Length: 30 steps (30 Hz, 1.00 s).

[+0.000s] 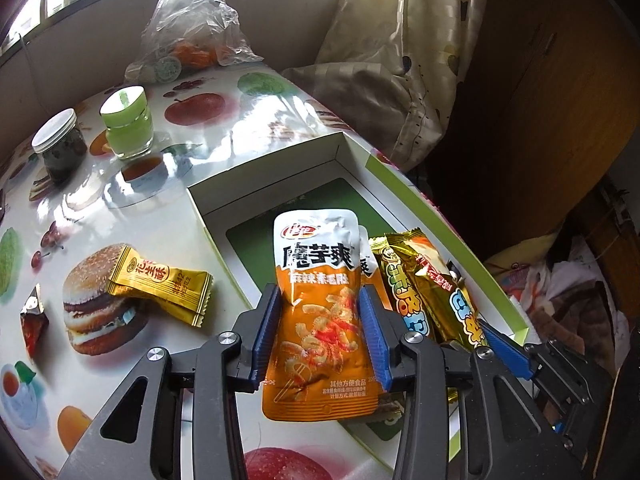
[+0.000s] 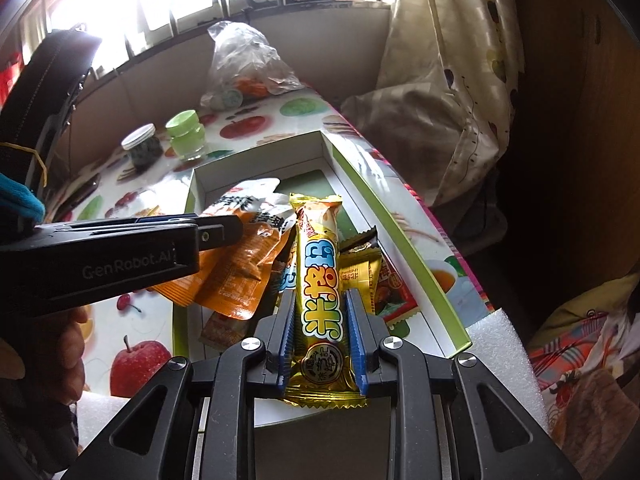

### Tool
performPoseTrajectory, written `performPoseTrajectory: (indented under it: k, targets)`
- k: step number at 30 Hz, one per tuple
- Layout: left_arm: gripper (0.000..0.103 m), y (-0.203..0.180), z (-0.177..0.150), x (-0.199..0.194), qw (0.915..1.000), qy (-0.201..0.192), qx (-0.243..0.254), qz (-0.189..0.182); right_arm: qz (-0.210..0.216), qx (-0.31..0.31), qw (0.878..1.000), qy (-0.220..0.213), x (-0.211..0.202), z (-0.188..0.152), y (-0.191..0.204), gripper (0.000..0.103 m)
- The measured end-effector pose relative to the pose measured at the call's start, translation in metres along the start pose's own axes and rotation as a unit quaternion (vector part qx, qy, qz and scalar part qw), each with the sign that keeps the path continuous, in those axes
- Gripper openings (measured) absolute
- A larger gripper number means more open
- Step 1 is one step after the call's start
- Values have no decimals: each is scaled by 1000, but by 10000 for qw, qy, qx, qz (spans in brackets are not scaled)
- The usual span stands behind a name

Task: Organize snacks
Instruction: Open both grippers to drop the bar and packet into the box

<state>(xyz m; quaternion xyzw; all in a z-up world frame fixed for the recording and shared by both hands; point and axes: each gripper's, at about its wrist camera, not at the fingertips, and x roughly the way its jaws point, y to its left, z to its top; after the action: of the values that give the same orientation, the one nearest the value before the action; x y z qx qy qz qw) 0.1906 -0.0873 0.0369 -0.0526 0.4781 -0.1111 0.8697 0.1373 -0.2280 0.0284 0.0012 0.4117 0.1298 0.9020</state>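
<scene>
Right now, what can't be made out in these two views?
- Box floor, left wrist: near part hidden by the orange pouch and left gripper.
- Snacks under the gold bar, right wrist: covered by it and the right gripper.
- Dark jar contents: too small.

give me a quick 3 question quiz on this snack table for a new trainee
1. Multiple choice: what is the left gripper shut on? A) a gold candy B) the orange konjac pouch C) the green-lidded jar
2. True or false: the right gripper holds the yellow rice stick over the open box.
3. Fill in: two gold wrapped candies lie on the tablecloth's printed ____ in the left wrist view.

Key: 1 B. 2 true. 3 burger.
</scene>
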Motion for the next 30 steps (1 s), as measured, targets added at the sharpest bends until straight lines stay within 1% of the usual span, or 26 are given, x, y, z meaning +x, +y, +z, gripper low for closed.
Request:
performPoseTrajectory:
  k: [4, 10, 12, 14, 18, 23, 29, 30]
  targets:
    - [41, 0, 1, 1, 10000, 3, 2, -3, -3, 43, 10000, -10, 0, 0, 0, 25]
    - [42, 0, -1, -1, 10000, 2, -12, -1, -53, 63, 10000, -23, -1, 1, 0, 31]
    - [42, 0, -2, -2, 10000, -4, 4, 12, -81, 72, 9999, -34, -2, 0, 0, 35]
    - [42, 0, -2, -4, 10000, -17, 16, 14, -140, 74, 9999, -38, -3, 0, -1, 37]
    - [42, -1, -4, -10, 10000, -84, 23, 24, -183, 97, 9998, -70, -6, 0, -1, 42]
    - [43, 0, -7, -19, 9998, -176, 40, 42, -231, 68, 9996, -124, -12, 0, 1, 46]
    - [43, 2, -9, -33, 9994, -319, 18, 110, -256, 52, 9995, -179, -17, 1, 5, 48]
    - [43, 2, -11, -37, 9991, -369, 44, 188, -254, 48, 9995, -189, -18, 1, 6, 48]
